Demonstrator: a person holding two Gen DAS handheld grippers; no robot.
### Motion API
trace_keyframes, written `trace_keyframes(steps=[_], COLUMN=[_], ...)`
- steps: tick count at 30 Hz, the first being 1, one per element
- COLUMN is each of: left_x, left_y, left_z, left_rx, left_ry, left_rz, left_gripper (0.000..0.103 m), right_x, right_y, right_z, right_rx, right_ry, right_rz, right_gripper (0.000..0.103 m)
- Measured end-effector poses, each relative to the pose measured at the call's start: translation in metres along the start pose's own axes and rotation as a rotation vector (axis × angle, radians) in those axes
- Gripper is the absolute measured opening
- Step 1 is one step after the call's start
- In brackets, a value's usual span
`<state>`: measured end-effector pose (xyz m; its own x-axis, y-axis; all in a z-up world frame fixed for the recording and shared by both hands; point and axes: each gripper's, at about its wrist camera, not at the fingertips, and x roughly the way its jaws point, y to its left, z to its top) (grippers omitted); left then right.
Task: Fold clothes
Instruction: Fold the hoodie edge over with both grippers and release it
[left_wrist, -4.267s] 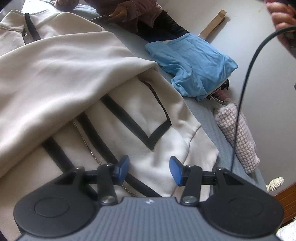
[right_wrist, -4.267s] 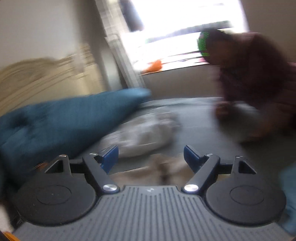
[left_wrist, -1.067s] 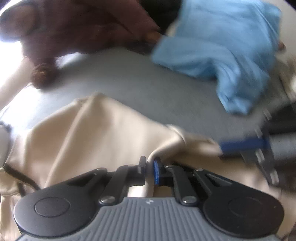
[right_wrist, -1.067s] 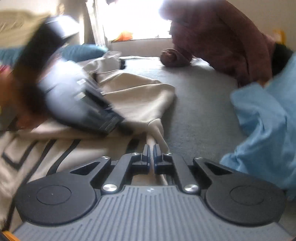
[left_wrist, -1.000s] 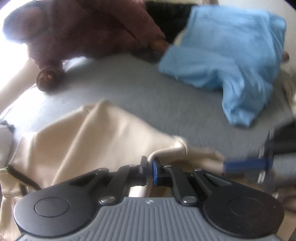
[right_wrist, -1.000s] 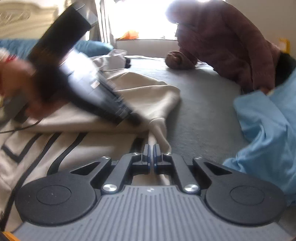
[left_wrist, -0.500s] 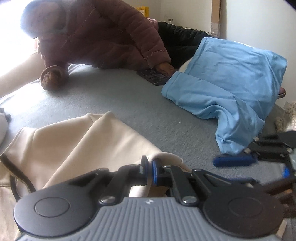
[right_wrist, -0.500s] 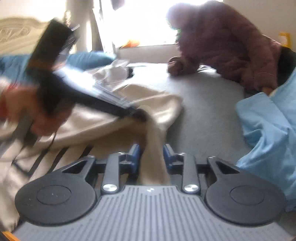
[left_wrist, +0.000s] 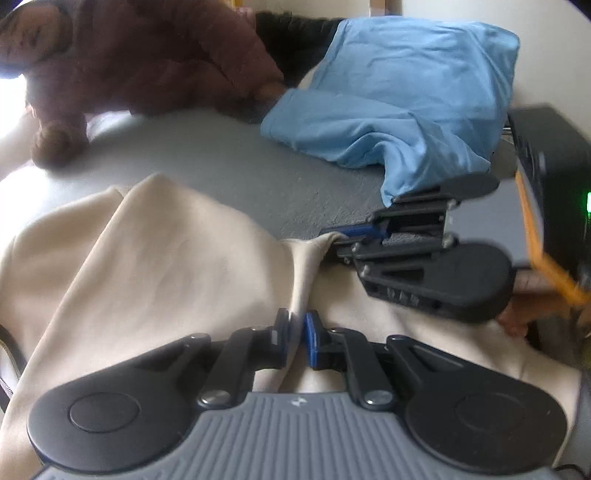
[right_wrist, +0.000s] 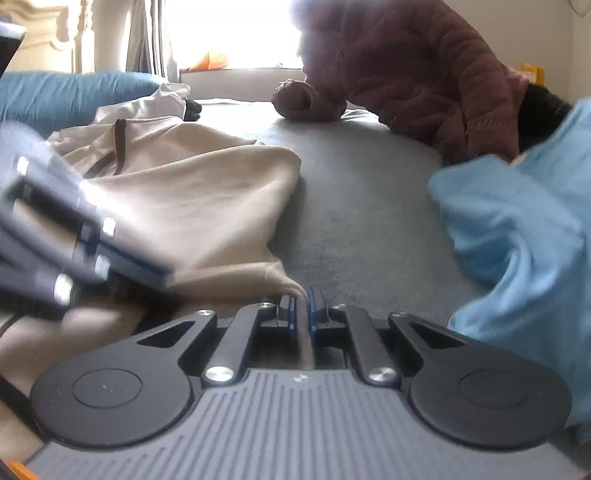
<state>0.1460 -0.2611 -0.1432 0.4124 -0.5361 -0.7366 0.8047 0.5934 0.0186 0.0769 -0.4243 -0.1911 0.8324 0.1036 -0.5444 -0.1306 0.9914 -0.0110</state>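
A cream jacket with dark trim (left_wrist: 166, 258) lies spread on the grey bed (left_wrist: 221, 155). My left gripper (left_wrist: 296, 325) has a raised fold of it between its blue pads; the jaws are opening slightly but still pinch the cloth. My right gripper (left_wrist: 334, 236) comes in from the right, shut on the end of the same fold at the jacket's edge. In the right wrist view the cream jacket (right_wrist: 203, 192) runs between the right gripper's (right_wrist: 302, 306) pads, and the blurred left gripper (right_wrist: 162, 275) lies low on the left.
A crumpled light blue garment (left_wrist: 406, 92) lies at the back right, also (right_wrist: 517, 229). A person in a maroon quilted jacket (left_wrist: 147, 55) leans on the far side of the bed (right_wrist: 362, 206). A teal pillow (right_wrist: 74, 92) and a white garment (right_wrist: 155, 99) sit at the back left.
My right gripper opened briefly, then shut again on the jacket's edge close to the left gripper. Both hands sank toward the bed. The left gripper's pads parted a little.
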Motion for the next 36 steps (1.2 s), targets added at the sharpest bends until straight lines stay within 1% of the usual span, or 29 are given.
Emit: trace_keyframes(steps=[1, 2, 4, 5, 6, 8, 10, 12, 14, 17, 19, 20, 21, 22, 23, 25, 26, 27, 29, 32, 36], left_x=[-0.002, -0.007, -0.018, -0.023, -0.029, -0.043, -0.055, -0.063, -0.062, -0.041, -0.016, -0.003, 0.01, 0.023, 0.037, 0.063, 0.072, 0.078, 0.088, 0.092, 0.099], left_y=[0.0, 0.001, 0.005, 0.007, 0.009, 0.016, 0.029, 0.042, 0.056, 0.067, 0.067, 0.066, 0.065, 0.065, 0.065, 0.069, 0.072, 0.078, 0.093, 0.101, 0.093], left_z=[-0.001, -0.001, 0.0, 0.001, 0.001, 0.003, 0.008, 0.015, 0.026, 0.047, 0.06, 0.065, 0.07, 0.075, 0.079, 0.085, 0.085, 0.084, 0.082, 0.077, 0.07], left_rx=[-0.001, -0.009, -0.026, -0.034, -0.044, -0.074, -0.129, -0.186, -0.24, -0.263, -0.24, -0.222, -0.206, -0.193, -0.188, -0.185, -0.189, -0.213, -0.277, -0.313, -0.287], left_ry=[-0.002, -0.007, -0.016, -0.021, -0.026, -0.04, -0.066, -0.092, -0.114, -0.11, -0.091, -0.083, -0.08, -0.079, -0.076, -0.069, -0.068, -0.067, -0.072, -0.103, -0.127], left_rz=[-0.009, -0.024, -0.055, -0.07, -0.087, -0.12, -0.142, -0.151, -0.135, -0.087, -0.047, -0.028, -0.002, 0.033, 0.07, 0.163, 0.221, 0.265, 0.332, 0.393, 0.443], left_gripper=[0.02, 0.03, 0.038, 0.039, 0.04, 0.044, 0.045, 0.046, 0.046, 0.045, 0.044, 0.044, 0.044, 0.043, 0.044, 0.042, 0.038, 0.036, 0.037, 0.031, 0.031], right_x=[-0.001, -0.003, -0.007, -0.009, -0.013, -0.029, -0.045, -0.052, -0.053, -0.041, -0.021, -0.009, 0.002, 0.004, 0.001, 0.0, 0.0, 0.0, -0.002, -0.006, -0.012], right_y=[-0.002, -0.004, -0.014, -0.02, -0.026, -0.036, -0.04, -0.032, -0.022, 0.0, 0.01, 0.013, 0.01, 0.004, -0.001, -0.007, -0.006, -0.004, -0.001, 0.0, -0.002], right_z=[0.001, 0.001, 0.002, 0.002, 0.003, 0.003, 0.006, 0.015, 0.027, 0.042, 0.032, 0.024, 0.011, 0.0, -0.004, -0.006, -0.007, -0.009, -0.011, -0.016, -0.02], right_rx=[0.01, 0.012, 0.042, 0.061, 0.085, 0.127, 0.145, 0.116, 0.079, 0.028, -0.014, -0.021, 0.005, 0.053, 0.098, 0.148, 0.145, 0.138, 0.125, 0.125, 0.161], right_ry=[-0.001, 0.004, 0.021, 0.03, 0.04, 0.049, 0.022, -0.023, -0.067, -0.108, -0.049, 0.005, 0.054, 0.047, 0.028, 0.027, 0.022, 0.016, 0.0, -0.023, -0.026], right_rz=[0.0, -0.001, 0.029, 0.049, 0.066, 0.088, 0.094, 0.113, 0.142, 0.194, 0.2, 0.201, 0.207, 0.222, 0.238, 0.255, 0.253, 0.248, 0.235, 0.219, 0.218], right_gripper=[0.011, 0.02, 0.026, 0.03, 0.032, 0.033, 0.033, 0.032, 0.028, 0.022, 0.021, 0.018, 0.016, 0.015, 0.015, 0.014, 0.014, 0.014, 0.014, 0.014, 0.013])
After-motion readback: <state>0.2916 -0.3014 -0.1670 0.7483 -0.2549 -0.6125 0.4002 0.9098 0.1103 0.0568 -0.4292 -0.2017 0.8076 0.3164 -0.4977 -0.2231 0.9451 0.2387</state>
